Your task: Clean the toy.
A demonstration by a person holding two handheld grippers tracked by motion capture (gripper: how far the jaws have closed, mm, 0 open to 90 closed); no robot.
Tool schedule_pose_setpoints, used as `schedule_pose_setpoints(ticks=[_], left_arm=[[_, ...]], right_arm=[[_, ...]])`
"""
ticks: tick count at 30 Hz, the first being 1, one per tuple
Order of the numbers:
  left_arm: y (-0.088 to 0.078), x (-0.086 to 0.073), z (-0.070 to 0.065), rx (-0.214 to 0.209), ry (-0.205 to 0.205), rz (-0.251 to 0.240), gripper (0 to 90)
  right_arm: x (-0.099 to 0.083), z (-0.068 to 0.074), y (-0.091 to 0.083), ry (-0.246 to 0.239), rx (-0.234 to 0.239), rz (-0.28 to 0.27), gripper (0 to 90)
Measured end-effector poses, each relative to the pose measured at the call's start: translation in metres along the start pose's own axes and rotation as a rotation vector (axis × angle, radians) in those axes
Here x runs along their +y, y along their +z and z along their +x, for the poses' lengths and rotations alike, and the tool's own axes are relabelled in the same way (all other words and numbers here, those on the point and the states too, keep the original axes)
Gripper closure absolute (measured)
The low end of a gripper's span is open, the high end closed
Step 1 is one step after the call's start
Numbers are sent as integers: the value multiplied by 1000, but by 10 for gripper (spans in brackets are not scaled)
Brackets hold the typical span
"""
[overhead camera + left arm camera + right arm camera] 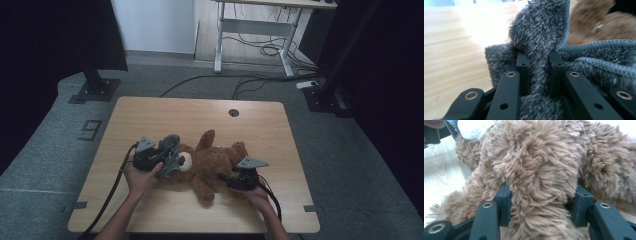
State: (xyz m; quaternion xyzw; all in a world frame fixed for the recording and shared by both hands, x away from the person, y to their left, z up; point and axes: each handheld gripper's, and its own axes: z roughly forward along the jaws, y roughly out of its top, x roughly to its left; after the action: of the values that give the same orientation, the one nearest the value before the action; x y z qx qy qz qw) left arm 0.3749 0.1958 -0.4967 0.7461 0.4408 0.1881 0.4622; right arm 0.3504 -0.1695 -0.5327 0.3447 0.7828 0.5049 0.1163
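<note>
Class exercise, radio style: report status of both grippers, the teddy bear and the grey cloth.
Left gripper shut on grey cloth by bear's head. Right gripper clamped on teddy bear limb. Table around them free of obstructions.

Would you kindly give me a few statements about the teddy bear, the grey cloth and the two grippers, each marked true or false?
1. The left gripper is clamped on a fold of the grey cloth. True.
2. The right gripper hangs open above bare wood. False: its jaws grip a furry limb of the teddy bear.
3. The teddy bear lies on the wooden table. True.
4. The grey cloth lies at the bear's feet beside the right gripper. False: it is at the bear's head, held by the left gripper.
5. The cloth is red. False: it is grey.
</note>
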Motion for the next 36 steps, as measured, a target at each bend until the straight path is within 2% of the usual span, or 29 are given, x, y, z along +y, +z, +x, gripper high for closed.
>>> schedule_pose_setpoints(ticks=[2,6,9,10,14,16,19,21,23,28,32,36], left_arm=[[0,-7,7,1,-29,13,747],[3,-19,16,10,-56,52,750],[4,-25,13,55,-6,81,753],[5,-28,14,62,-2,95,754],[12,-41,16,43,-11,160,756],[12,-45,14,39,-1,162,757],[8,-43,15,27,-8,163,756],[1,-37,20,24,-32,138,755],[-8,-28,21,27,-35,103,755],[-29,1,6,7,8,0,753],[-34,26,-20,-52,66,-56,752],[-21,47,-54,-106,143,-57,751]], right_arm=[[0,0,0,2,1,-1,469],[0,0,0,5,-1,-2,469],[0,0,0,7,0,-2,469],[0,0,0,9,0,-2,469],[-1,-1,0,13,0,-5,469],[-1,-1,0,14,3,-5,469],[-1,-2,-1,16,5,-6,469],[-1,-2,-1,19,6,-8,469],[-1,-2,-1,21,8,-8,469],[-1,-3,-1,21,10,-8,468],[-1,-3,-1,19,10,-8,468],[-1,-3,-1,17,10,-9,468]])
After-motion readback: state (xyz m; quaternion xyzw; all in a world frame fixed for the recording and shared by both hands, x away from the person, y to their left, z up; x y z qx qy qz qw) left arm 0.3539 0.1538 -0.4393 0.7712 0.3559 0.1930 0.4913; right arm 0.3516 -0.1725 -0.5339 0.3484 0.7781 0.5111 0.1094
